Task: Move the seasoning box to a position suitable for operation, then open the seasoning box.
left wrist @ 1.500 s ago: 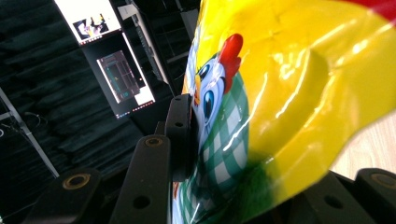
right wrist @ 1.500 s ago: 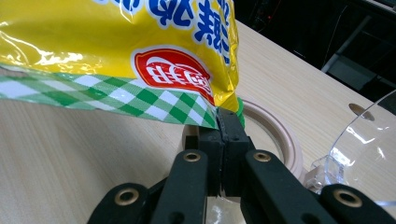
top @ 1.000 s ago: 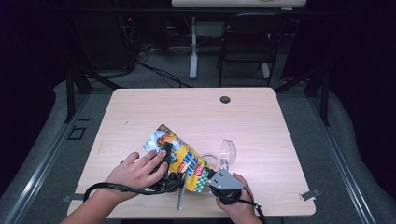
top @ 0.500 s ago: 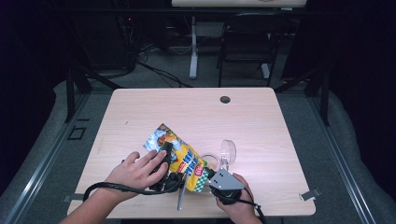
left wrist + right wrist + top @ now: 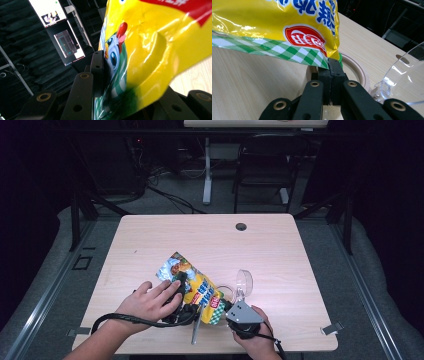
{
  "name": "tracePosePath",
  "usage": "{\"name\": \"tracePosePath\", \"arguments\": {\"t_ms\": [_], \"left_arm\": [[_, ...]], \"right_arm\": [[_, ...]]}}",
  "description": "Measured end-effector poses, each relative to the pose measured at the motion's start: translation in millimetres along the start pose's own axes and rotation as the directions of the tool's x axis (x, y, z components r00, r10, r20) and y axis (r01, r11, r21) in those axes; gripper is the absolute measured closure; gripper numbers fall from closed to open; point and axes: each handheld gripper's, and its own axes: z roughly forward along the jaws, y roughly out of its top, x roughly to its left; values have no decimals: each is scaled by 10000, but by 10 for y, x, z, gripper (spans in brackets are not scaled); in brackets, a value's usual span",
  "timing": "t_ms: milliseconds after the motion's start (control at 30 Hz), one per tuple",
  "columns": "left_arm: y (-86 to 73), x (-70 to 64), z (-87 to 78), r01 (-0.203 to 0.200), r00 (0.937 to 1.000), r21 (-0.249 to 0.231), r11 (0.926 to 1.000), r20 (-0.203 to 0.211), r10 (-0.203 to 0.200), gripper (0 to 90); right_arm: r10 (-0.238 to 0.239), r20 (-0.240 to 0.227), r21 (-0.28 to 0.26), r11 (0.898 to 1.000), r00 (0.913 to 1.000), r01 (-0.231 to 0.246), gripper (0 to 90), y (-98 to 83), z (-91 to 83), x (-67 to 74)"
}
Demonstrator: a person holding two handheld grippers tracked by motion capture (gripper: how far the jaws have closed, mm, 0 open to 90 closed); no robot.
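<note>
Nearest the person's edge of the tabletop (image 5: 150,240), the right tongs (image 5: 331,67) sit pressed together on the lower corner of the snack bag (image 5: 192,287), pinching the green-checked seam just beneath its red logo; in the high view the right tongs (image 5: 227,309) lie under a grey plate, with the person's right hand (image 5: 255,335) wrapped around the body behind them; just left of them a thin grey stick (image 5: 195,330) lies on the wood, pointing toward the near edge; the left hand (image 5: 147,302) rests flat over the left tongs (image 5: 179,287), whose jaws have just been closing with the bag between them; in the left gripper view the left tongs (image 5: 117,82) straddle the glossy yellow film, one black pad flat against the printed cartoon chicken, the other jaw hidden behind the bag's bulge; the bag lies slantwise across the near half of the tabletop, its silvery top end pointing away from the person; just beyond the right tongs, a clear plastic container (image 5: 243,282) stands by the bag's lower end, beside a round beige lid (image 5: 357,72); farther back a small dark grommet (image 5: 241,226) sits near the far edge.
</note>
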Motion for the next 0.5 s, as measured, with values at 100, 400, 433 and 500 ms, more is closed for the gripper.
{"name": "tracePosePath", "arguments": {"t_ms": [100,400,433,500], "left_arm": [[-5,10,-4,-66,9999,6,10000,102,66,726],[-13,3,-7,-106,9999,50,9999,134,105,731],[-12,-1,-6,-127,9999,51,9999,5,127,731],[-8,4,-7,-169,9999,64,9998,1,169,732]], "right_arm": [[13,-18,-44,10000,10000,-14,894,1,1,1],[-103,-33,-60,9999,9999,103,894,6,1,26],[-109,-39,-58,9999,9999,108,894,7,1,25],[-106,-28,-61,9999,9999,105,895,7,2,23]]}}
